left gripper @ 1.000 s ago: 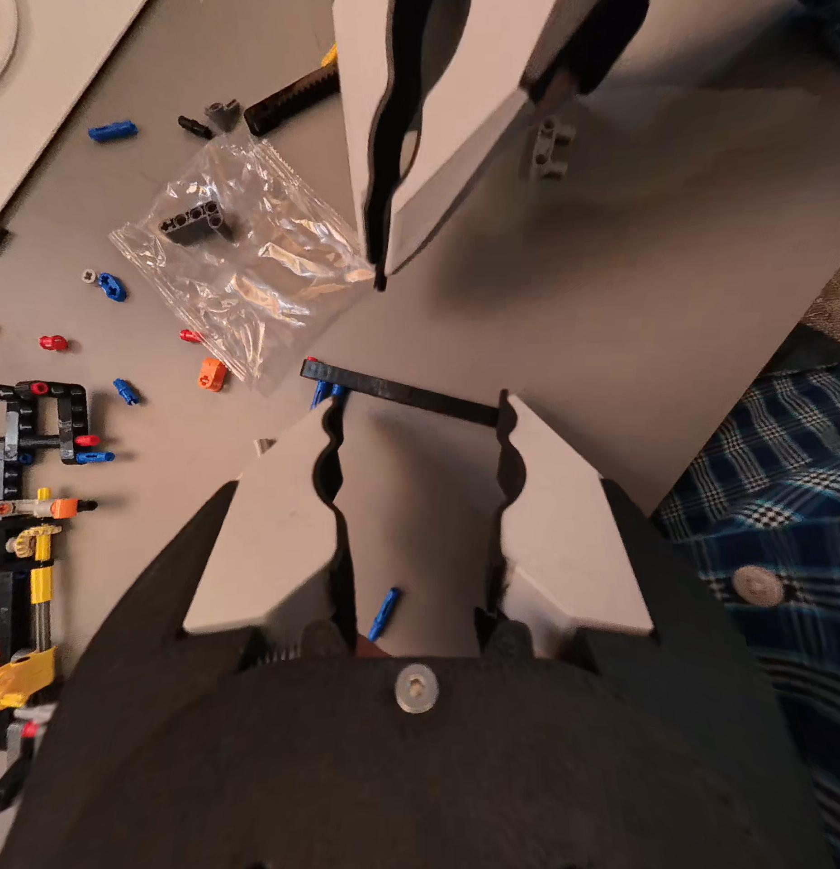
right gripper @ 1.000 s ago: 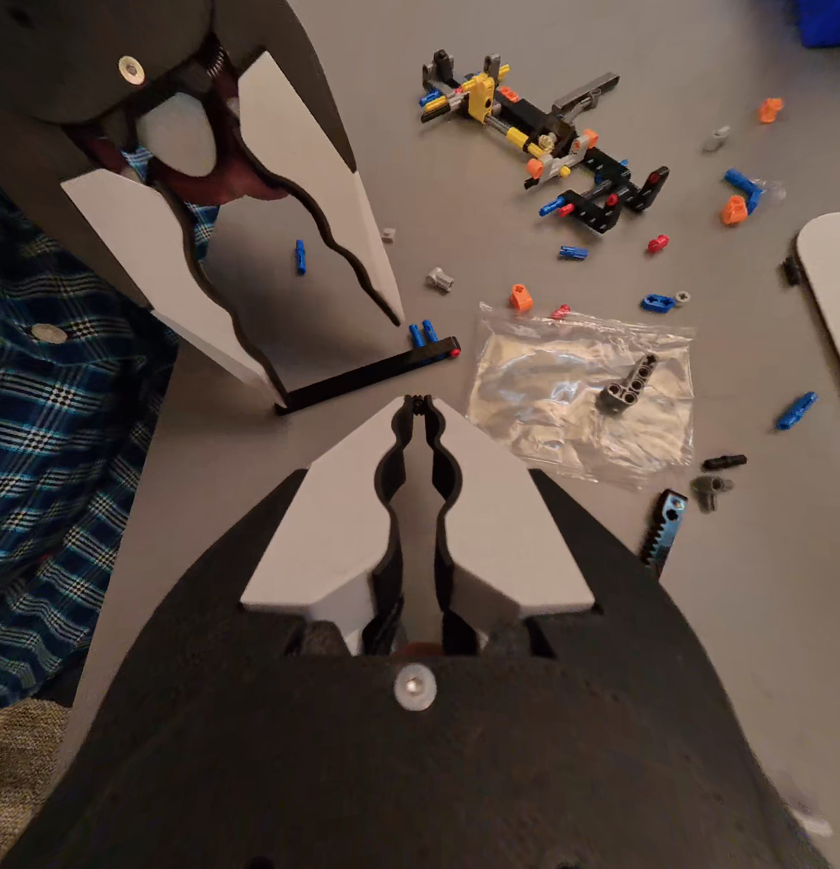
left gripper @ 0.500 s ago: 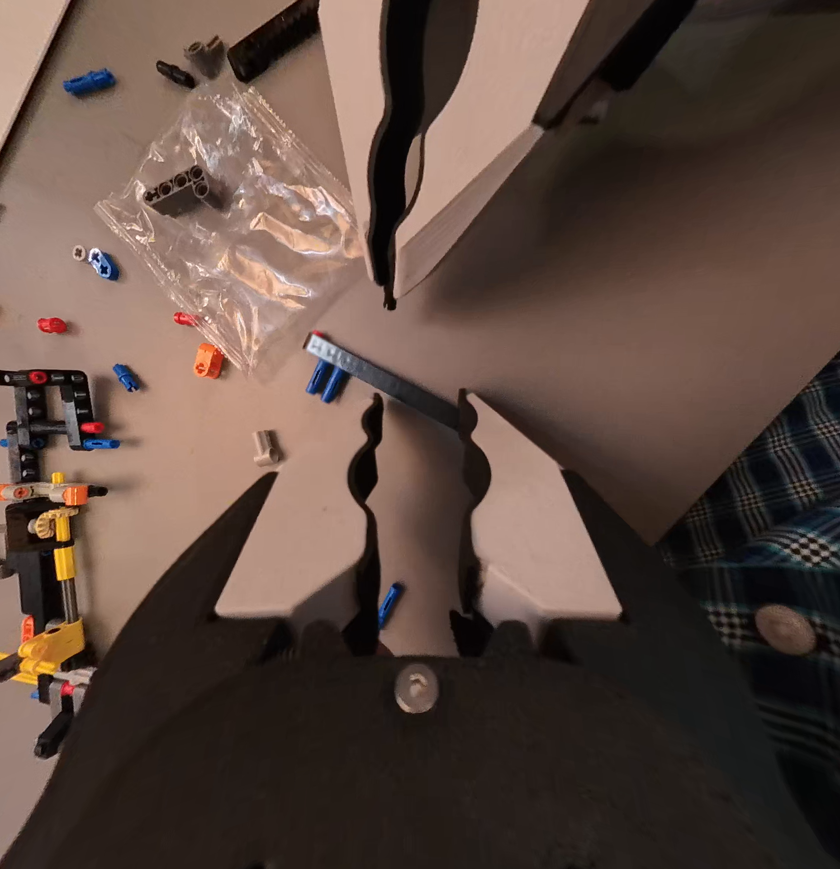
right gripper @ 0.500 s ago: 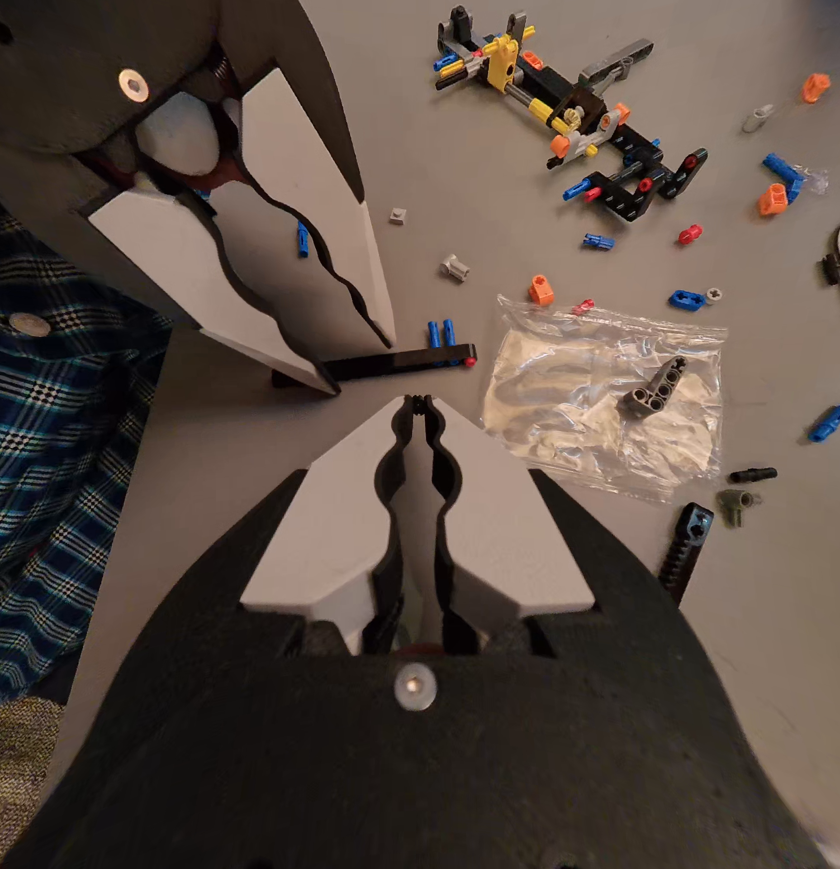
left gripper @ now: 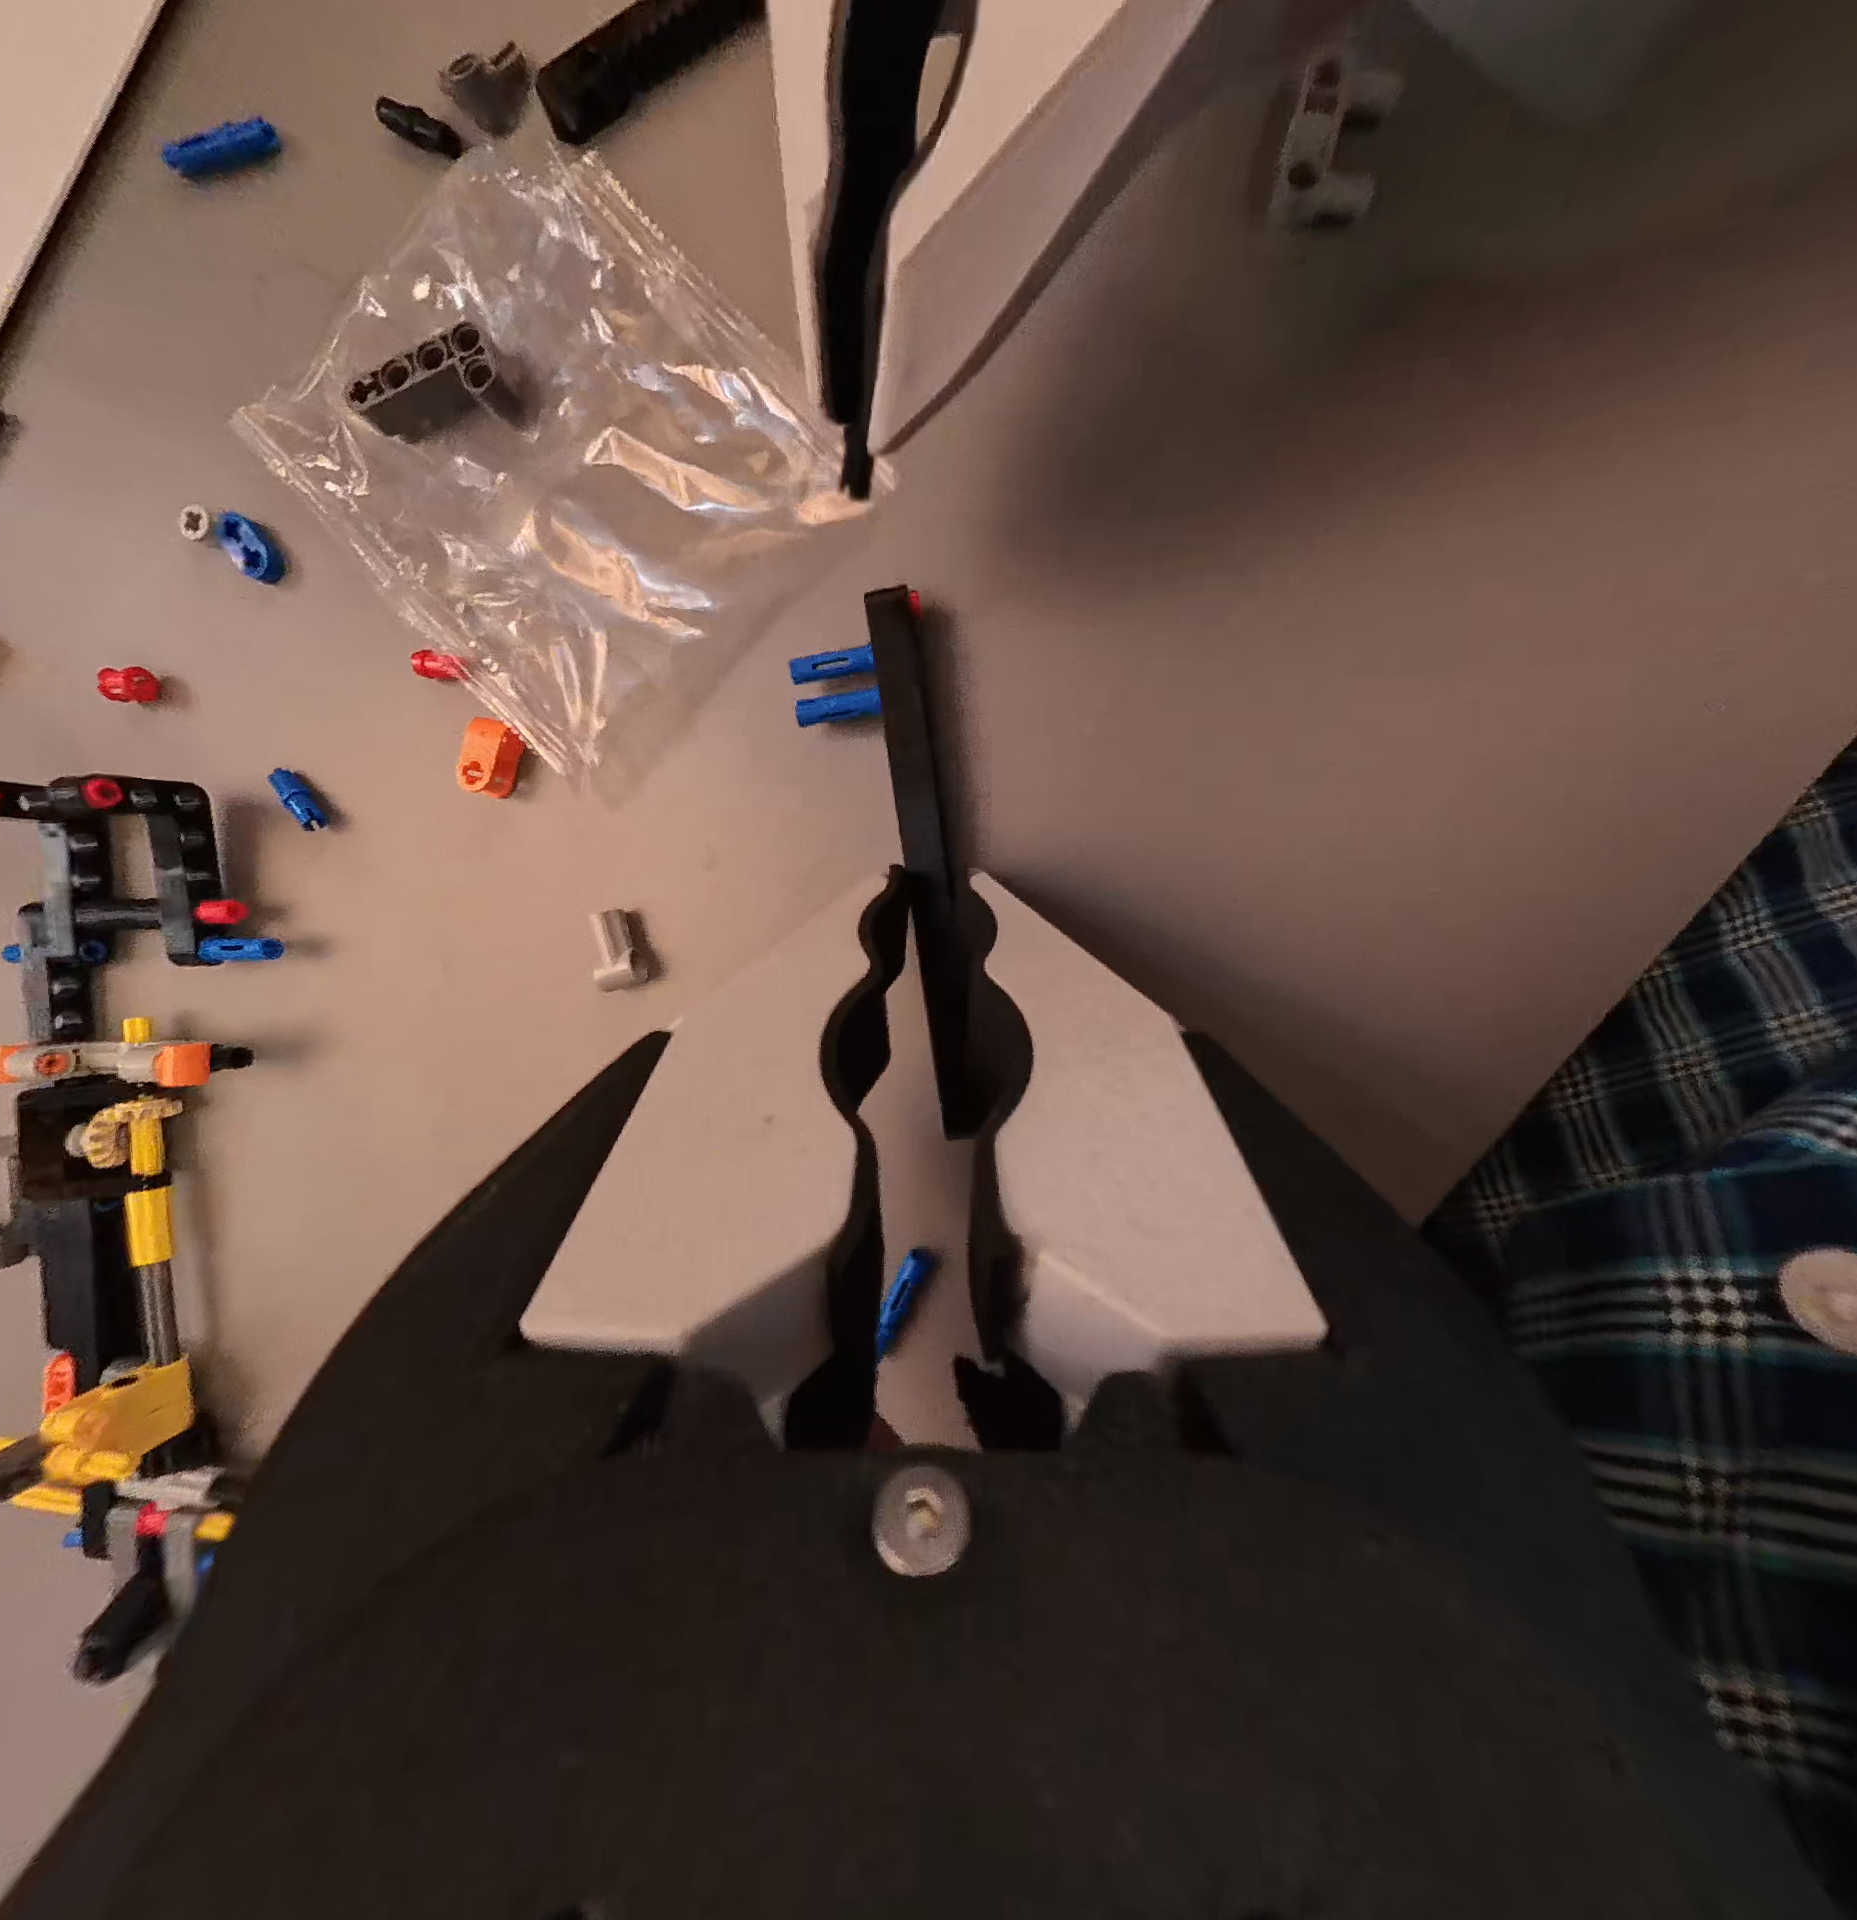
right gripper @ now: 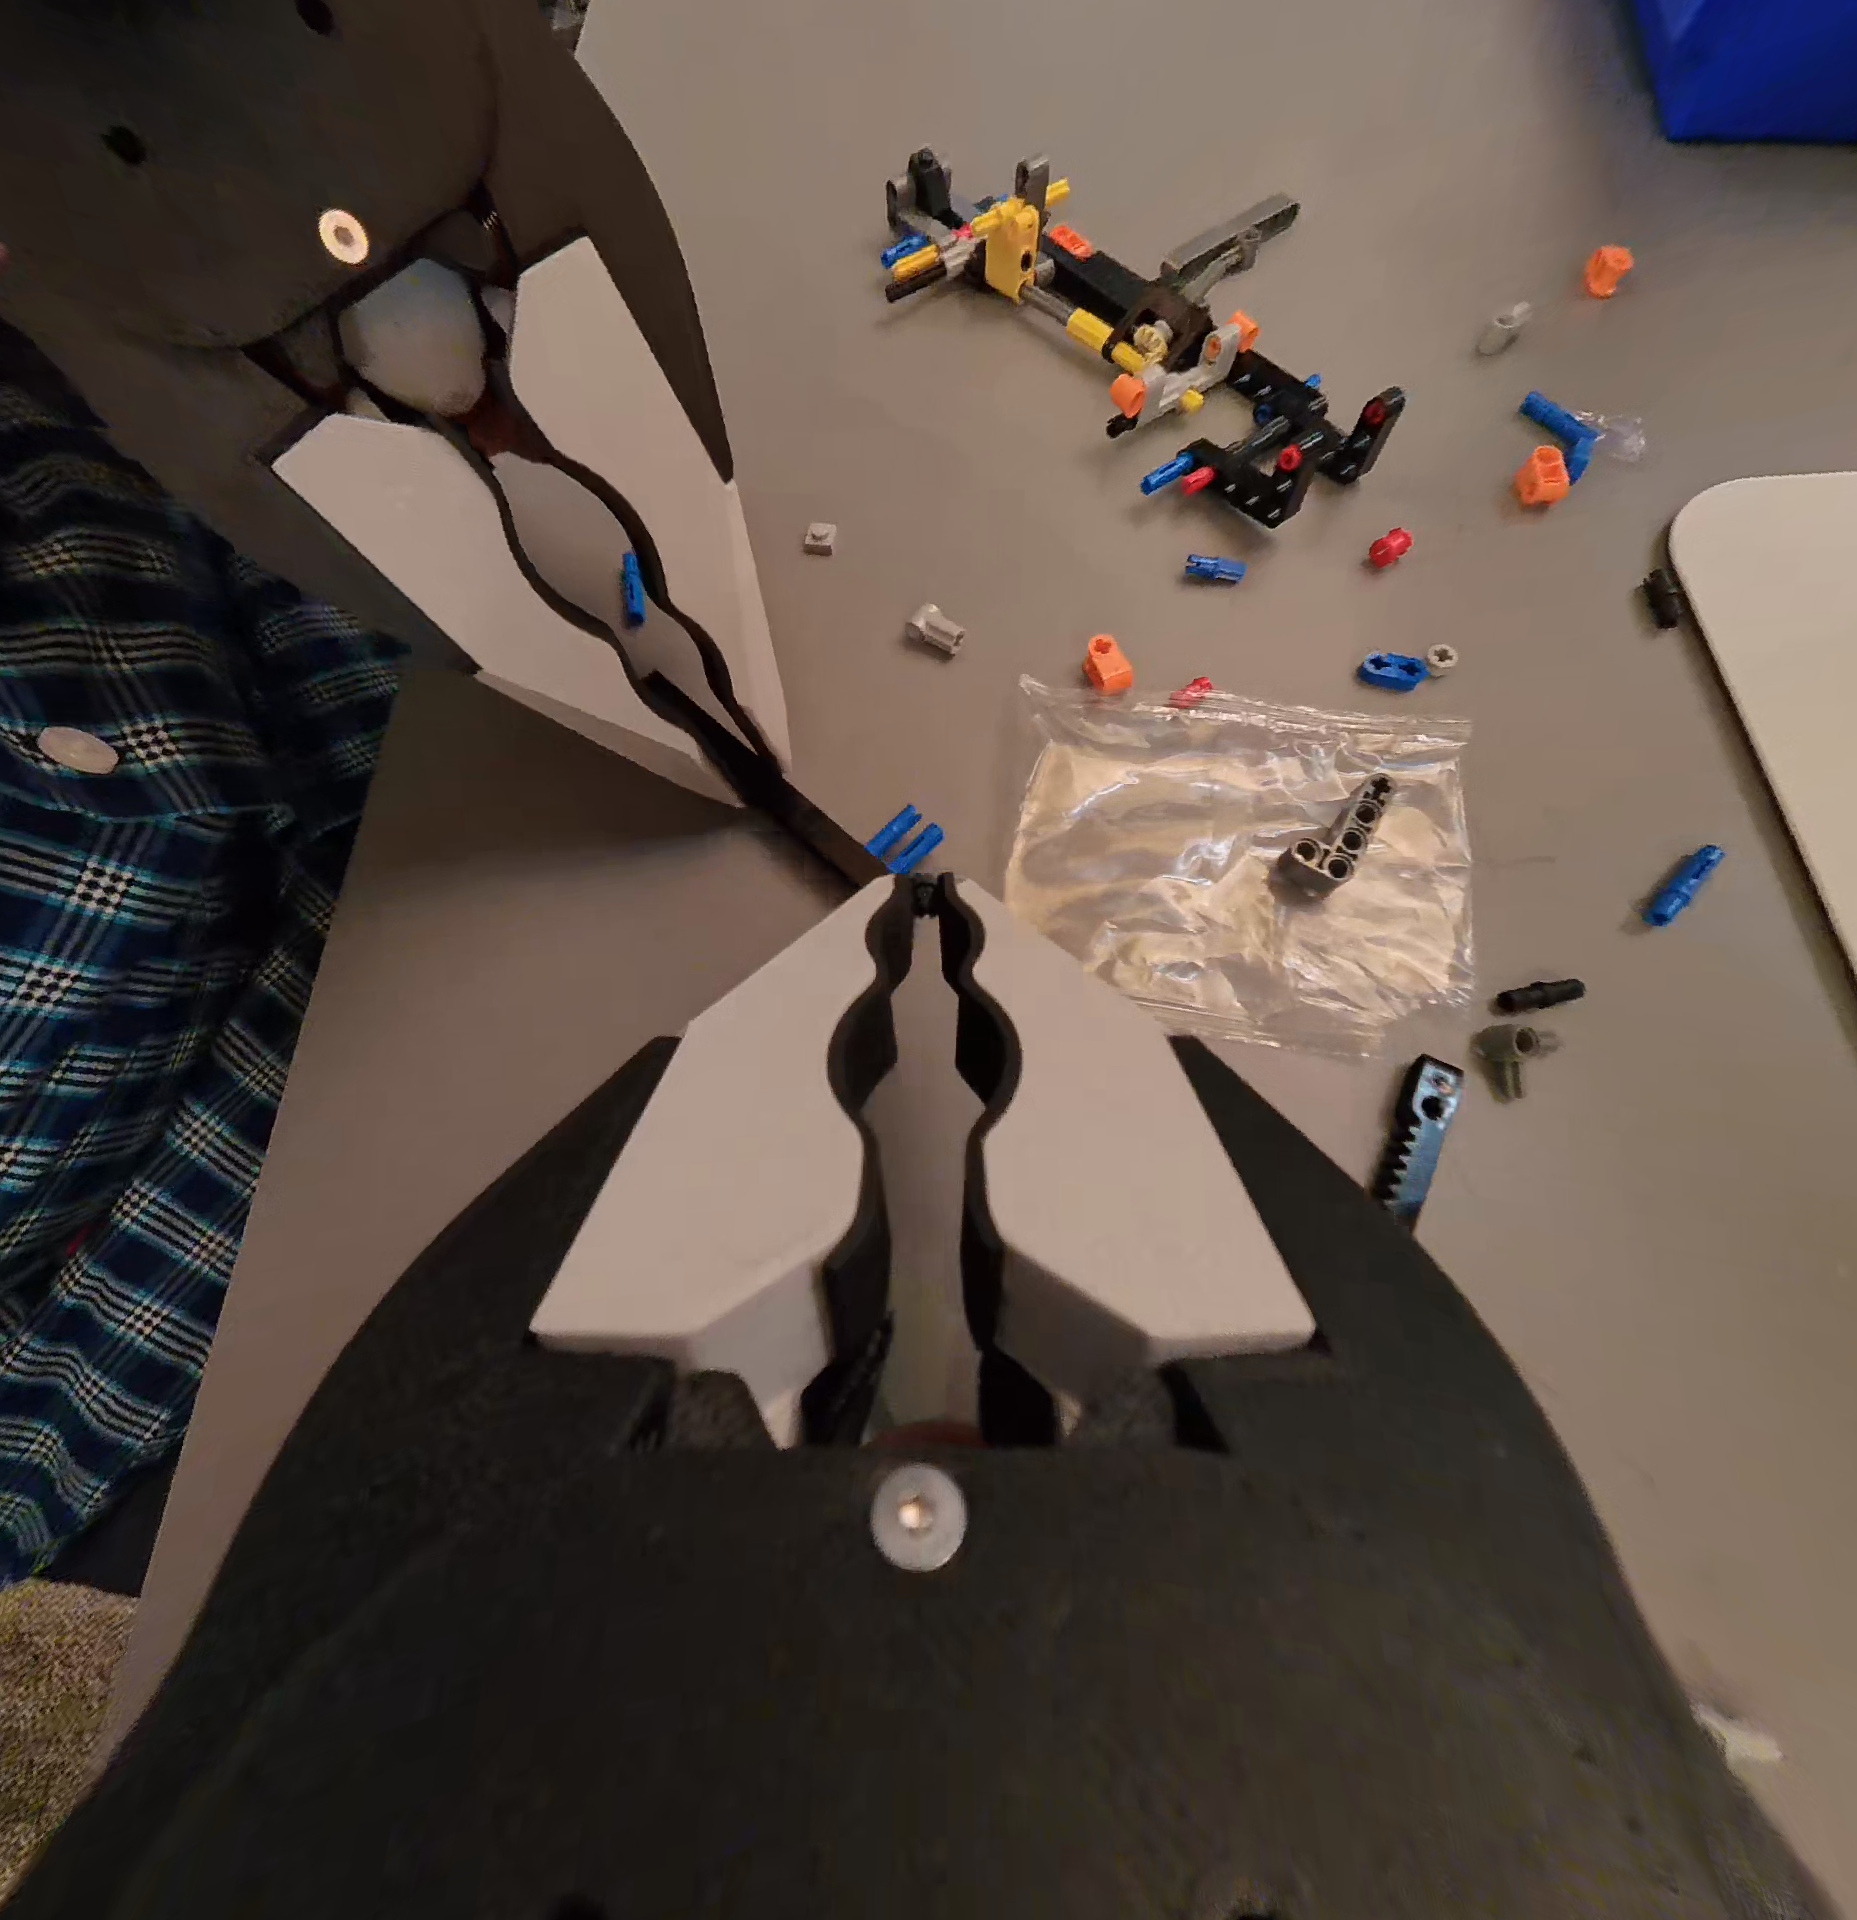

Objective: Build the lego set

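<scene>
Left hand-held gripper (left gripper: 929, 883): nearly closed, clamping black beam (left gripper: 919, 769) w/ two blue pins (left gripper: 836, 686), lifted ahead of tips. Right hand-held gripper (right gripper: 929, 883): tips pinched together, seemingly on a small black bit, just off beam end. Step: sub-assy pickup. Next, prob.: carry to chassis (right gripper: 1163, 332), far beyond right tips; align pins.

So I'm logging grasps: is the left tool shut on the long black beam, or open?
Shut on it: the left tool has the black beam clamped between its fingertips, its blue-pinned end sticking out.
</scene>
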A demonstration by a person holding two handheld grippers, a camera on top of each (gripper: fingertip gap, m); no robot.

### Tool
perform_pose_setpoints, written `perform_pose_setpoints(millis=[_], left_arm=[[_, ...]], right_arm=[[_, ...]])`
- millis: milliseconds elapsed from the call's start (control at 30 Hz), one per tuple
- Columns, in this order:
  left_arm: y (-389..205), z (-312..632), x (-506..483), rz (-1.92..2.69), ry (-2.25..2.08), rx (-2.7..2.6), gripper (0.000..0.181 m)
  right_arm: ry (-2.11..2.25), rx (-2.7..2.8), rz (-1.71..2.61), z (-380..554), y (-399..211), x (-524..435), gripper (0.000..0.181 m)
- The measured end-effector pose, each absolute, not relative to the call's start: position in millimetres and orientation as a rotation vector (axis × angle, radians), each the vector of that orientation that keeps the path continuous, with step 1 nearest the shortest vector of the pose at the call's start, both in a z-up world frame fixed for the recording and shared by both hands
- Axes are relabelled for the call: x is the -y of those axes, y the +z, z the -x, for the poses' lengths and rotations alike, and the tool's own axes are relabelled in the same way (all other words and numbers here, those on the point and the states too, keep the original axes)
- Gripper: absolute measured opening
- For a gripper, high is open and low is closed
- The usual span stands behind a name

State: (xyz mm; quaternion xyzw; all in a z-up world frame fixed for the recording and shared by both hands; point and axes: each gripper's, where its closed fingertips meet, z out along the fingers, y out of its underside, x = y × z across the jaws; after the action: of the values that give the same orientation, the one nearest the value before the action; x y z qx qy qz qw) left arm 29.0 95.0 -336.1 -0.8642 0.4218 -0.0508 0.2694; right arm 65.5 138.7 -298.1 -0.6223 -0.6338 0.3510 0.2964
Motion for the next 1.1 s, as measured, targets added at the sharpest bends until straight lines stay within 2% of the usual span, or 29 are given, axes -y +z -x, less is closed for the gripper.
perform_pose_setpoints(millis=[400, 800, 1000, 1100], left_arm=[[-275, -65, -95, 2.179, -1.142, -0.585, 0.006], [-277, -59, -101, 2.159, -1.288, -0.443, 0.006], [-270, -62, -104, 2.117, -1.371, -0.404, 0.006], [-263, -65, -103, 2.075, -1.472, -0.374, 0.006]], right_arm=[[0.954, 1.678, 1.673, -89, -289, -137, 0.002], [0.613, 1.87, 1.751, -102, -338, -136, 0.003], [0.609, 1.846, 1.753, -107, -333, -140, 0.029], [0.657, 1.764, 1.684, -103, -312, -148, 0.031]])
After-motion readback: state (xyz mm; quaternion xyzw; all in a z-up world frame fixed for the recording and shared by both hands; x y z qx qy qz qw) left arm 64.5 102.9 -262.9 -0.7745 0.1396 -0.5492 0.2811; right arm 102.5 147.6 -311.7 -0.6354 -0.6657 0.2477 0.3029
